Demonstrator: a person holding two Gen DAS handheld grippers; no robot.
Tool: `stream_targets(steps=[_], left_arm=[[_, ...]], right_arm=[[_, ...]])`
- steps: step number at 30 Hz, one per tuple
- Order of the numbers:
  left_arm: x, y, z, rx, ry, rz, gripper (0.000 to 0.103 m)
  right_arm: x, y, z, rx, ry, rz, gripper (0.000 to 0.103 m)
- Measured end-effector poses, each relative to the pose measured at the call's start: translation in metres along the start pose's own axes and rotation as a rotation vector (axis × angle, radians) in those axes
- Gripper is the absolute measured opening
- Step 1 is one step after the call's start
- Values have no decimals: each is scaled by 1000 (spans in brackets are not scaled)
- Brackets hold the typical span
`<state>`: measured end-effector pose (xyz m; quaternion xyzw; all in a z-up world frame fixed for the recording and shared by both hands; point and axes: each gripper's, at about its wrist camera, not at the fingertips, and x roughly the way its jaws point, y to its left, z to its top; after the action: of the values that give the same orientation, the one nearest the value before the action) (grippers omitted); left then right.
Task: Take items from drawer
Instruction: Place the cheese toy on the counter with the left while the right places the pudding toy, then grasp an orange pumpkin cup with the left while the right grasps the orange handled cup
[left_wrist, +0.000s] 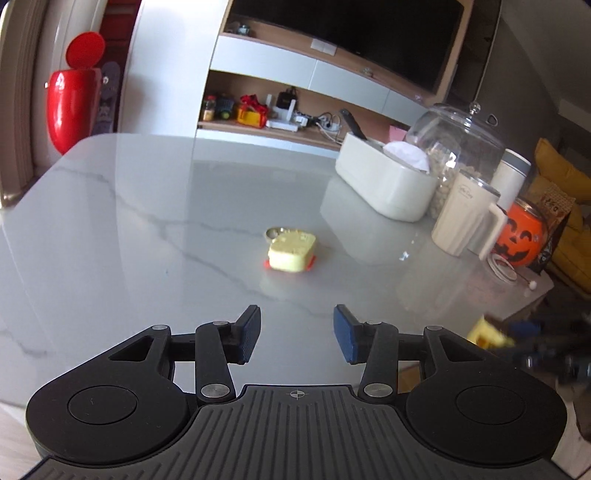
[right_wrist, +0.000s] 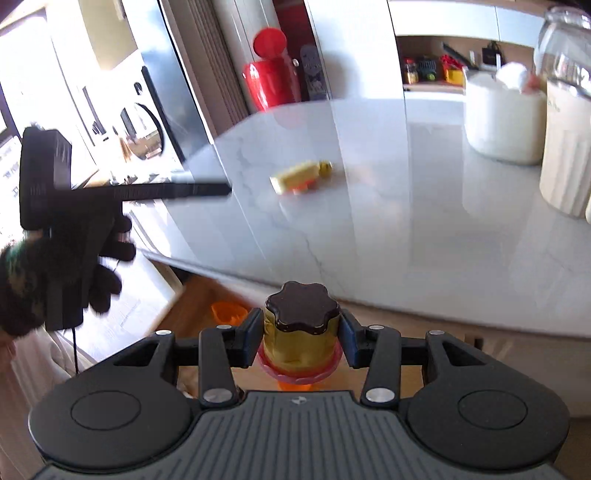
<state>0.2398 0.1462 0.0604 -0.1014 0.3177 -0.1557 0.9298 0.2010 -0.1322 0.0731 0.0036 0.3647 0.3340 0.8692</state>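
White marble with grey veins forms the tabletop, which fills the middle of both views; beyond its far edge stand a shelf unit with a dark screen and a red lidded bin at far left. At the far right of the tabletop cluster a glass jar with a domed lid, a white oblong box, a cream lidded mug and an orange pumpkin pail.

Near the middle of the tabletop, apart from everything else, lies a pale yellow toy block with orange bits under it.

Left tongs hover over the near part of the tabletop, their blue pads spread wide with nothing between them. In the right wrist view a black-gloved hand holds them at far left.

Right tongs are closed on a small gold toy jar with a dark brown scalloped lid and a pink base, held upright just short of the tabletop's near edge. Below it shows a wooden drawer with something orange inside.
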Motion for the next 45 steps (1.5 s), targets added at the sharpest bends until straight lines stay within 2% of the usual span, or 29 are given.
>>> stream_targets(steps=[2, 3, 5, 8, 9, 10, 11, 14, 20, 24, 29, 31, 34, 40, 45], left_arm=[[2, 12, -14, -51, 79, -38, 47], [3, 16, -21, -50, 78, -54, 46], [-3, 13, -26, 19, 71, -44, 41], [-9, 9, -30, 85, 89, -32, 41], [-9, 7, -31, 99, 100, -35, 41], [-8, 5, -32, 117, 114, -40, 41], [-7, 2, -34, 140, 128, -46, 41], [-4, -8, -41, 216, 167, -74, 41], [8, -30, -60, 365, 283, -154, 41], [20, -30, -73, 407, 342, -98, 41], [31, -10, -68, 335, 338, 38, 41], [32, -4, -67, 307, 342, 68, 41], [36, -1, -68, 299, 365, 93, 41], [40, -5, -74, 367, 386, 120, 41], [41, 2, -75, 368, 382, 185, 42]], right_arm=[[-1, 2, 24, -33, -59, -22, 43], [4, 2, 36, -49, -76, -50, 43], [19, -1, 59, -63, -107, -99, 43], [48, -7, 82, -94, -158, -160, 45], [57, -11, 87, -95, -158, -183, 56], [65, -14, 89, -89, -149, -203, 63], [70, -17, 90, -75, -139, -216, 71], [71, -19, 78, -56, -108, -186, 73], [27, -11, 38, -83, -100, -101, 86], [16, 1, 0, -138, -39, -33, 102], [52, 19, -42, -240, 157, -101, 102], [57, 19, -50, -253, 199, -113, 102], [56, 20, -53, -258, 203, -128, 102], [61, 10, -48, -243, 217, -170, 103], [68, 8, -48, -235, 242, -198, 103]])
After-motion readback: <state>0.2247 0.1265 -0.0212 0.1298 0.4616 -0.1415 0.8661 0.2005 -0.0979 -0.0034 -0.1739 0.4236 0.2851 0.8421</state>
